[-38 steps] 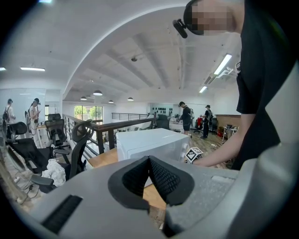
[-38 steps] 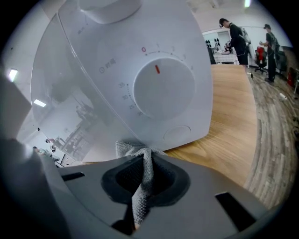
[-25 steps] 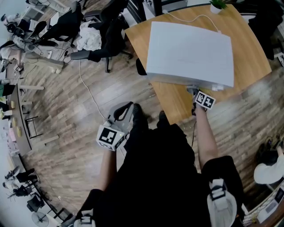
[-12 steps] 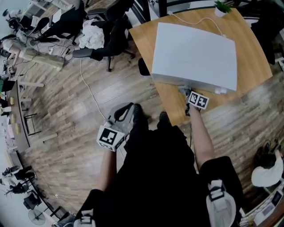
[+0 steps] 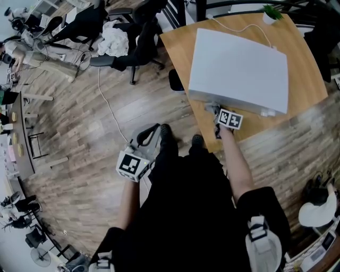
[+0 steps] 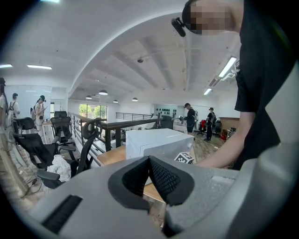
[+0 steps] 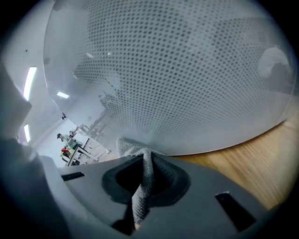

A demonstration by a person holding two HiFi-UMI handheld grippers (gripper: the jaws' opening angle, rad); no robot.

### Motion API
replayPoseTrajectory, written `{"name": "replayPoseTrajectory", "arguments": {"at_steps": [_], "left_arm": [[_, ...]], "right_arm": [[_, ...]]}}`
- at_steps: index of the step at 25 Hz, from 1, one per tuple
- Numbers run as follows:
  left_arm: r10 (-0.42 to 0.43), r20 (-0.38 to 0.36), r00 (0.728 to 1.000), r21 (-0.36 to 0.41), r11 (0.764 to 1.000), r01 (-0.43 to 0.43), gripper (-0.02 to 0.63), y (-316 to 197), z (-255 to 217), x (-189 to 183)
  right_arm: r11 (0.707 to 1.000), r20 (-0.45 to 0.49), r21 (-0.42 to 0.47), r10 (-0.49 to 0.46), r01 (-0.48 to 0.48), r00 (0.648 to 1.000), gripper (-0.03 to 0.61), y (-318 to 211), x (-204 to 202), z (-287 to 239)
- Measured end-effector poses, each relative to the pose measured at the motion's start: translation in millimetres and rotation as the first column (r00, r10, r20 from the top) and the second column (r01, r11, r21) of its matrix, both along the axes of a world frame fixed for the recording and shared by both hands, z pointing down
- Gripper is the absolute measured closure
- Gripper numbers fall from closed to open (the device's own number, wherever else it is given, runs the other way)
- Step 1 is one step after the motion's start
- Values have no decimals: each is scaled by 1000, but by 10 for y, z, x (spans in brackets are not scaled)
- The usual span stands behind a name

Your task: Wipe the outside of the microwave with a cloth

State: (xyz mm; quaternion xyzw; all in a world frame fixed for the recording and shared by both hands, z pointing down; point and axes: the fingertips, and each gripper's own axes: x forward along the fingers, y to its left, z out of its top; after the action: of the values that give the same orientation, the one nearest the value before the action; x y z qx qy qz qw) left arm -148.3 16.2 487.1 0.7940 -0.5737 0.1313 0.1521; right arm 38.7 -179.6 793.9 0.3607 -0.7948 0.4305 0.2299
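Observation:
A white microwave (image 5: 241, 69) stands on the wooden table (image 5: 180, 42) in the head view. My right gripper (image 5: 215, 109) is at the microwave's front face, near its left end, shut on a grey cloth (image 7: 140, 182). In the right gripper view the cloth's top presses on the dotted door glass (image 7: 187, 74) just above the tabletop. My left gripper (image 5: 146, 139) hangs low by the person's side over the floor, away from the table, jaws together and empty. The left gripper view shows the microwave (image 6: 154, 142) beyond the closed left gripper (image 6: 148, 161).
A small potted plant (image 5: 272, 13) and a white cable (image 5: 234, 25) are on the table behind the microwave. Black office chairs (image 5: 135, 45) with white clothing stand on the wooden floor to the left. Other people stand in the far background.
My right gripper has slid leftward along the microwave's front with the cloth. The head view has shifted slightly. The left gripper has stayed where it was.

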Motion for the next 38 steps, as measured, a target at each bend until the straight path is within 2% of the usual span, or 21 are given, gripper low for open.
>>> {"name": "replayPoseTrajectory", "arguments": {"at_steps": [25,38], "left_arm": [[-32,-13,999,-24,999,32,612,47,89,-521],[-20,-22,1000,-19,1000,20,612,82,91,-654]], "right_arm": [[995,40,-35,-93,94,995,561,218,-966,98],[990,53,-14,-137,138,989,561,283,-1119,13]]}}
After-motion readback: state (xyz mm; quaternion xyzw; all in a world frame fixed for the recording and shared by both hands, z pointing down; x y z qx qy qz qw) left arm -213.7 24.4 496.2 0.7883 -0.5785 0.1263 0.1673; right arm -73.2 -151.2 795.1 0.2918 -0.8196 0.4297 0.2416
